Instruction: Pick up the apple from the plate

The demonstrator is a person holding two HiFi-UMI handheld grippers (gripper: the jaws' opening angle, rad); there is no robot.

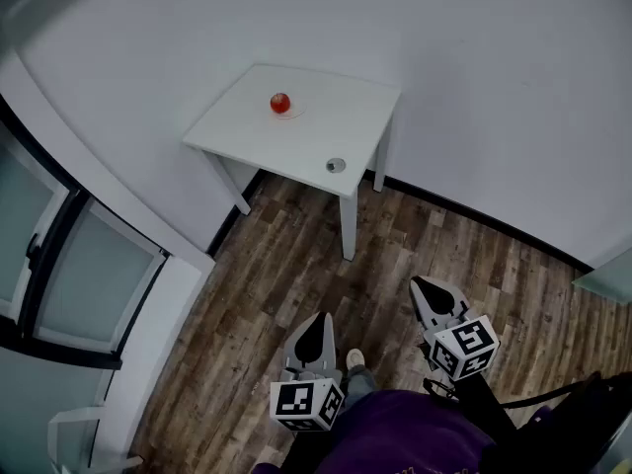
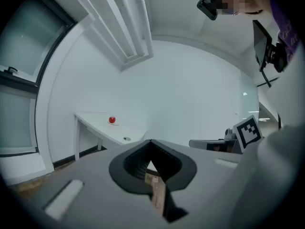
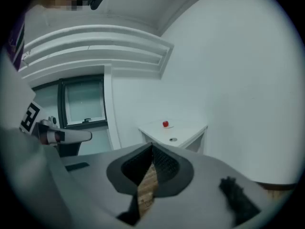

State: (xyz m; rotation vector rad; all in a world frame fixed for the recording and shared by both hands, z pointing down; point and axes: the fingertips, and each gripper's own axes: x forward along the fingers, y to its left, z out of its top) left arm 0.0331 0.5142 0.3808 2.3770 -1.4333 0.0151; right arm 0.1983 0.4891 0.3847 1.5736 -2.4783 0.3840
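Note:
A red apple [image 1: 279, 104] sits on a thin white plate [image 1: 292, 115] on the small white table [image 1: 346, 117] in the corner of the room. Both grippers are far from it, low over the wooden floor. My left gripper [image 1: 315, 326] and my right gripper [image 1: 434, 292] point toward the table, each with its jaws together and nothing between them. The left gripper view shows its shut tips [image 2: 150, 142] with the apple [image 2: 112, 120] small and far off to the left. In the right gripper view the shut tips [image 3: 152, 146] line up just below the distant apple [image 3: 165, 124].
A small round grey object [image 1: 336, 165] lies near the table's front edge. White walls close in behind and to the right of the table. Glazed window panels [image 1: 59, 265] run along the left. The person's shoe [image 1: 355, 359] rests on the wood floor [image 1: 296, 275] between the grippers.

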